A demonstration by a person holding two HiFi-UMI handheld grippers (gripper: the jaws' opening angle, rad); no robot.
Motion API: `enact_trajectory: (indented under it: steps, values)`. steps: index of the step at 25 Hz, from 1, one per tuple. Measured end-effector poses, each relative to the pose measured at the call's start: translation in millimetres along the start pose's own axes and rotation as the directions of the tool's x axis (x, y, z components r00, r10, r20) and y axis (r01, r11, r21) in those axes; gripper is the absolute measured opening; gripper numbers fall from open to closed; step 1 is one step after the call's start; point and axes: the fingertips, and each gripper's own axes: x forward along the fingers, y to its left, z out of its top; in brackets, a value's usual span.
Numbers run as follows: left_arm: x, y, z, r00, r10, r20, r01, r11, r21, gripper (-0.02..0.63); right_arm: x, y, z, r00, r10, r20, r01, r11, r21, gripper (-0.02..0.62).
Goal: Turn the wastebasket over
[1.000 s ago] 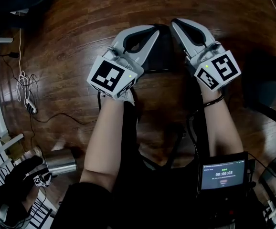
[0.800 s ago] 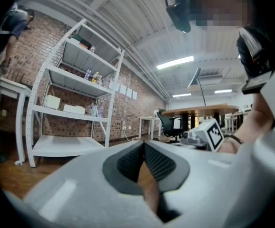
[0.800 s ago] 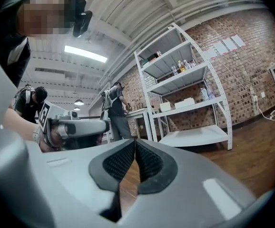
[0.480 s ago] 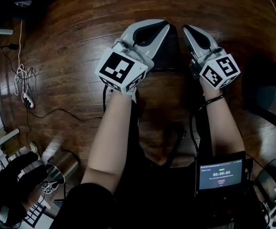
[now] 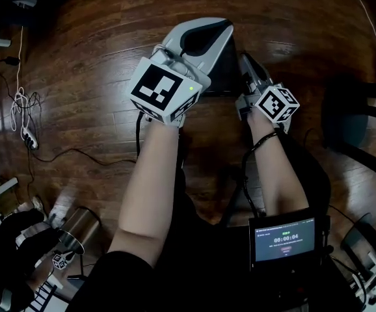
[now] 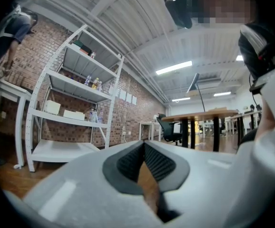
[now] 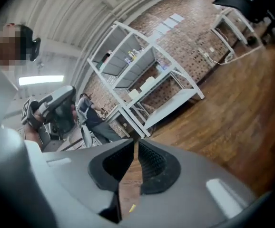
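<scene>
Dark brown wooden floor boards [image 5: 97, 38] fill the ground, and a black wastebasket with straight sides [image 5: 227, 77] rests on them in front of the person; whether its opening faces up or down I cannot tell. At the wastebasket, the left gripper [image 6: 143, 146] has its two ribbed black pads pressed together at the tips, with nothing between them; in the head view it reaches over the wastebasket's left part and hides it, so I cannot tell if they touch. The right gripper [image 7: 133, 144] has its pads all but together; only a thin slit is between them and only floor shows through it, so it is closed and empty; it lies just beside the wastebasket's right side.

Two bare forearms [image 5: 146, 187] run from the grippers away from the wastebasket toward the person's body; a thin dark band [image 5: 266, 138] circles the right wrist. Nearer the person than the wastebasket, on the right gripper's side, sits a small black screen device with bright digits [image 5: 284, 238]. Well apart from the wastebasket, on the left gripper's side, lies a shiny steel cylinder [image 5: 80, 226]; a white power strip with thin cables [image 5: 28, 138] is also well apart on that side. Far from the wastebasket, beyond the left gripper's tips, a white metal shelf rack [image 6: 71, 103] stands against a red brick wall [image 6: 128, 118].
</scene>
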Motion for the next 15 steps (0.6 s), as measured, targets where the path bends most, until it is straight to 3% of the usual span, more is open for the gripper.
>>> enact_trajectory:
  steps: [4, 8, 15]
  values:
    - [0, 2, 7, 1.0, 0.013, 0.022, -0.013, 1.0, -0.009, 0.003, -22, -21, -64, 0.996, -0.086, -0.024, 0.089, 0.986, 0.145, 0.032]
    - [0, 3, 8, 1.0, 0.011, 0.019, -0.011, 1.0, -0.011, 0.003, -45, -40, -115, 0.985, -0.169, -0.029, 0.17, 0.941, 0.292, 0.048]
    - [1, 7, 13, 0.999, 0.029, 0.039, -0.028, 0.999, -0.018, 0.003, -75, -77, -181, 0.958, -0.284, -0.032, 0.253, 0.79, 0.558, 0.131]
